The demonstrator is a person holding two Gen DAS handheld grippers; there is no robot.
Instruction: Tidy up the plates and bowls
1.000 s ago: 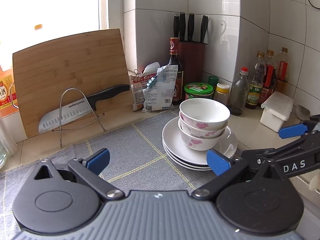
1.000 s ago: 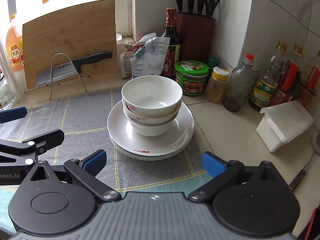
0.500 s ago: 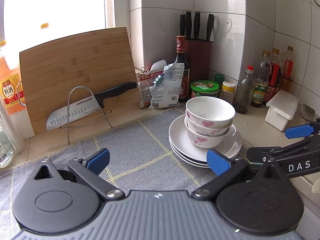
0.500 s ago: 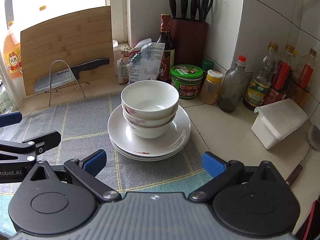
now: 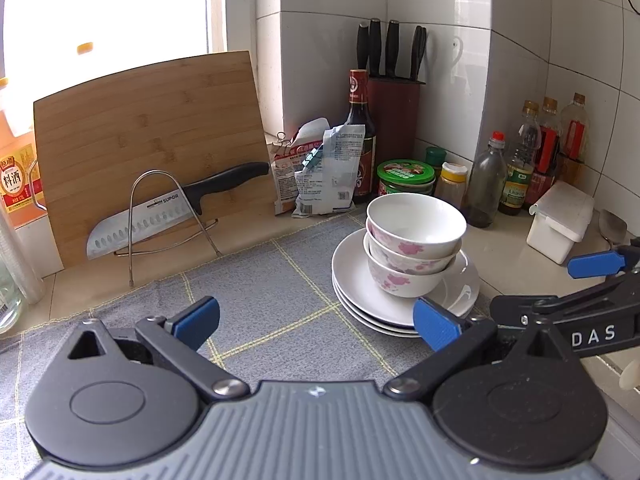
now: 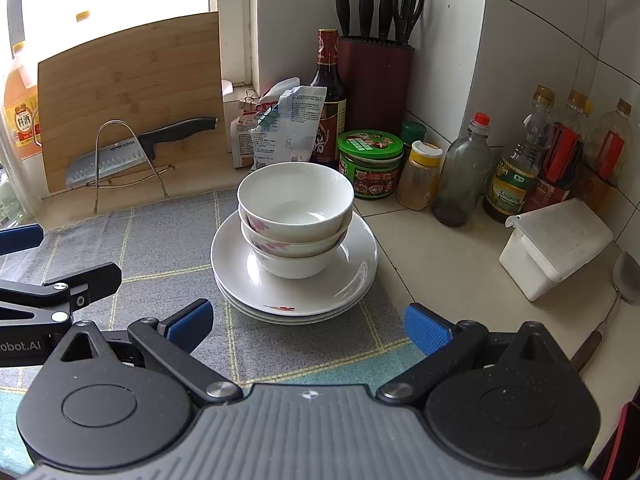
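Observation:
Three white bowls with pink flowers (image 6: 296, 216) are nested and stand on a stack of three white plates (image 6: 348, 280) on a grey checked cloth (image 6: 160, 248). The bowls (image 5: 414, 236) and plates (image 5: 352, 268) also show in the left wrist view, right of centre. My left gripper (image 5: 318, 322) is open and empty, low over the cloth, left of the stack. My right gripper (image 6: 308, 322) is open and empty, just in front of the stack. Each gripper shows at the edge of the other's view.
A bamboo cutting board (image 6: 132, 92) and a knife on a wire stand (image 6: 136, 148) lean at the back left. A knife block (image 6: 376, 80), snack bags (image 6: 280, 124), jars and bottles (image 6: 460, 176) line the tiled corner. A white lidded box (image 6: 556, 244) and a spatula (image 6: 624, 272) lie at the right.
Both grippers have drawn back and risen a little from the stack, so the dishes look smaller and lower. Bowls and plates have not moved. Both grippers stay open.

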